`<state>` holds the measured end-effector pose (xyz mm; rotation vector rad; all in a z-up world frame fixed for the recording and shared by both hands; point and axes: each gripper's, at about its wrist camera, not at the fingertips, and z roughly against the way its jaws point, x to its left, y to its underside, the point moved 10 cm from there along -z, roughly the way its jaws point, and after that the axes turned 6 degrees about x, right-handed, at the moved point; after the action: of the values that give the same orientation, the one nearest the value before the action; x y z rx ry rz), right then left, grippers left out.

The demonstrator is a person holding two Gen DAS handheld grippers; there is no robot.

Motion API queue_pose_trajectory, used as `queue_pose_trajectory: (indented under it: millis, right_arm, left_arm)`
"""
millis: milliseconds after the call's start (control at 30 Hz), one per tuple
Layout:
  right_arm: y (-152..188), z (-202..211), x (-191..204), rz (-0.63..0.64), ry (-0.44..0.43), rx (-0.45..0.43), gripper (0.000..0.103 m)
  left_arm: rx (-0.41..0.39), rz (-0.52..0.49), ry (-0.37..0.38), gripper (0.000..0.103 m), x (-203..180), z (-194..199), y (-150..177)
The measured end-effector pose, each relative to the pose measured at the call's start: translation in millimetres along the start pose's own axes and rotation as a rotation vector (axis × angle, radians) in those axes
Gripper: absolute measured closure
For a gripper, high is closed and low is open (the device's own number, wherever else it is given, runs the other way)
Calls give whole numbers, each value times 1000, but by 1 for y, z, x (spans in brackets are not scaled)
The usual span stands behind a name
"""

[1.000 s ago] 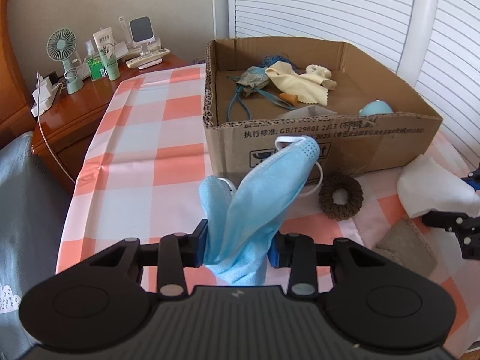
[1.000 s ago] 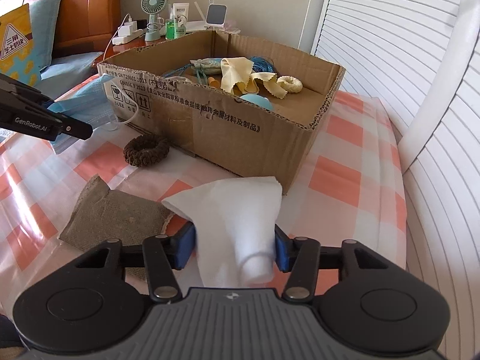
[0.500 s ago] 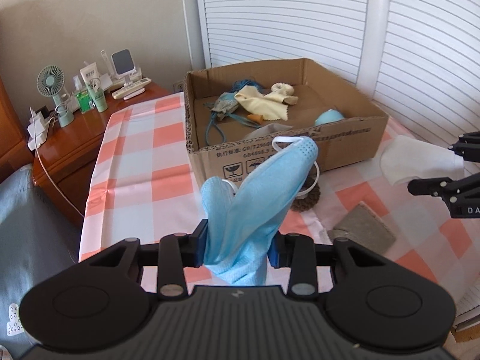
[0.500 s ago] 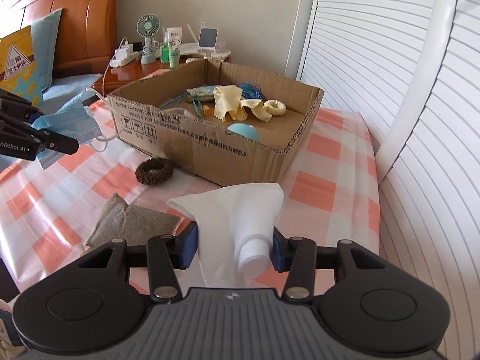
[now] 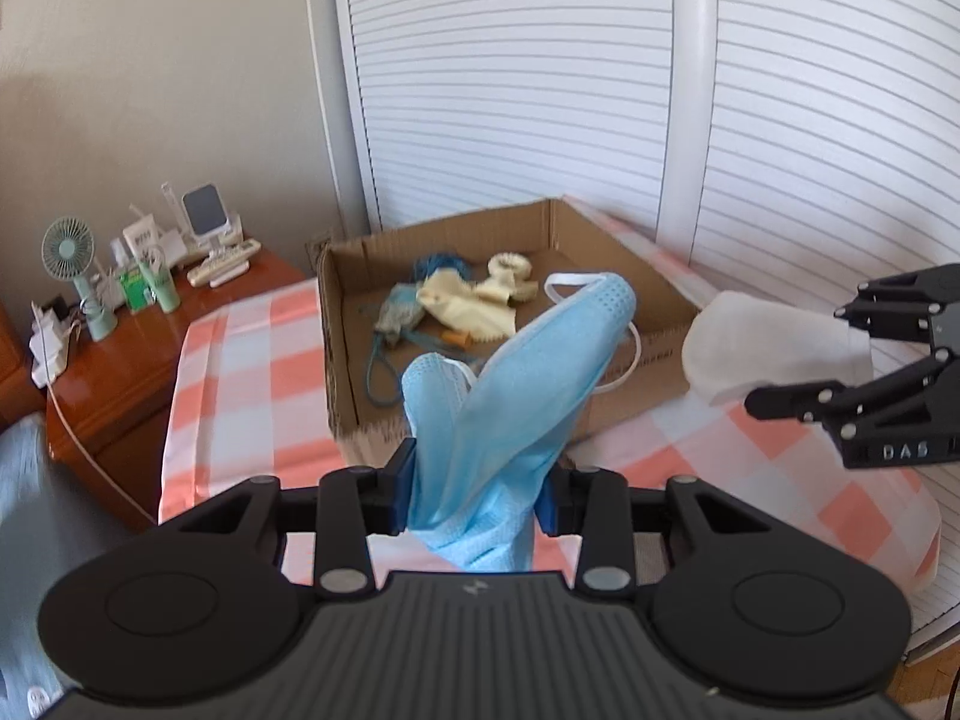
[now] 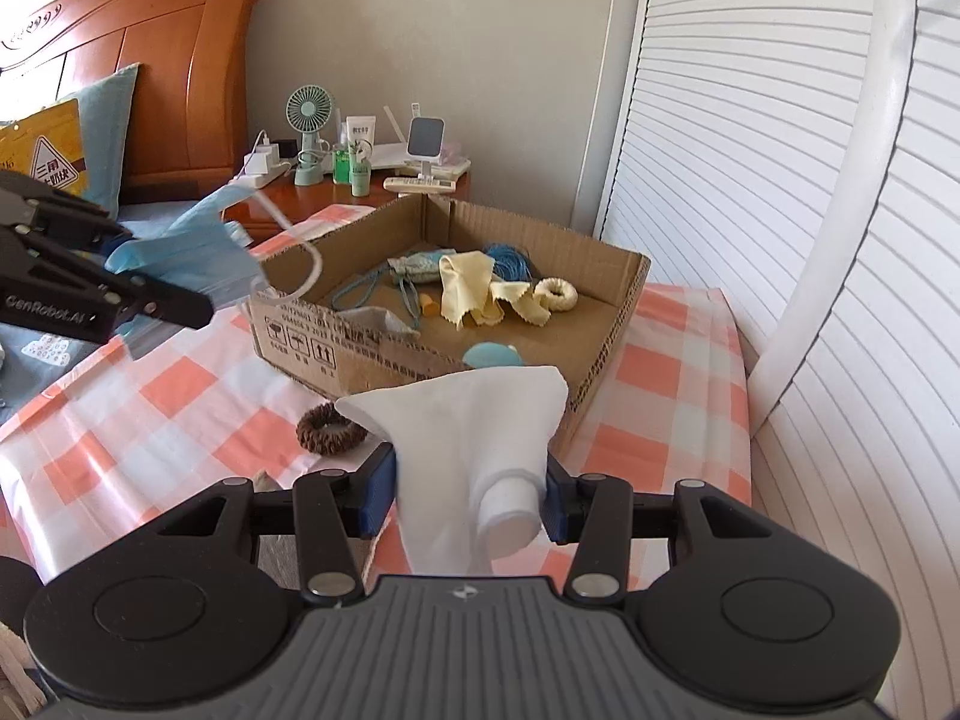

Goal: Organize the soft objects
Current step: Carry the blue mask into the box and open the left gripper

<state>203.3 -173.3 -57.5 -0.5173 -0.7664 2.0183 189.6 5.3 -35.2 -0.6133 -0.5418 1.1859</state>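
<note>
Between the blue fingers (image 5: 402,486) of the left gripper (image 5: 477,489), a blue face mask (image 5: 516,384) is pinched tight; its folds stand up and forward, and one white ear loop hangs in front of the cardboard box (image 5: 336,324). The right gripper (image 6: 471,495) is likewise closed, its fingers (image 6: 378,495) clamped on a white cloth (image 6: 474,426) that fans out ahead of them, one rolled end poking back toward the camera. Both loads are off the desk (image 6: 180,384), which wears an orange-and-white checked cover. Just past the white cloth in the right wrist view, a brown scrunchie (image 6: 330,429) lies on the cover close to the box's near wall. Inside the box sit a yellow cloth (image 6: 465,294), a cream scrunchie (image 6: 558,294), a blue cord (image 6: 507,258), a grey pouch (image 6: 414,267) and a pale blue round thing (image 6: 492,354). Farther off, a wooden nightstand (image 5: 138,336) carries a small green fan (image 6: 309,132).
</note>
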Motion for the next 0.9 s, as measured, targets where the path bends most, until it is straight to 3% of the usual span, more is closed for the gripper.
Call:
queue_pose_trajectory:
  millis: [433,500,533,567,600,900]
  right_arm:
    - [-30,-8,-8,-9,-4,-41,51]
    - [-33,-10,-9,-12,-2,-41,51]
    - [-34,-11,-9,-10,-2,-40,51]
    - [-35,-12,-10,-9,0,-41,51]
    - [-35,-12,-10,-8,1,-40,51]
    - [-42,-18,-13,-28,-2,-36,51]
  left_arm:
    - [-22,2,-47,66,22,-70,-75]
    - [-13,14,-68,61,27,-84,-80]
    - [-13,31,-70,46,30,-89,-81]
    - [-12,48,-68,22,32,-93,-82]
    - [-11,61,-72,14,35,-97,-81]
    - [15,88,-117,9,37,-78,-59]
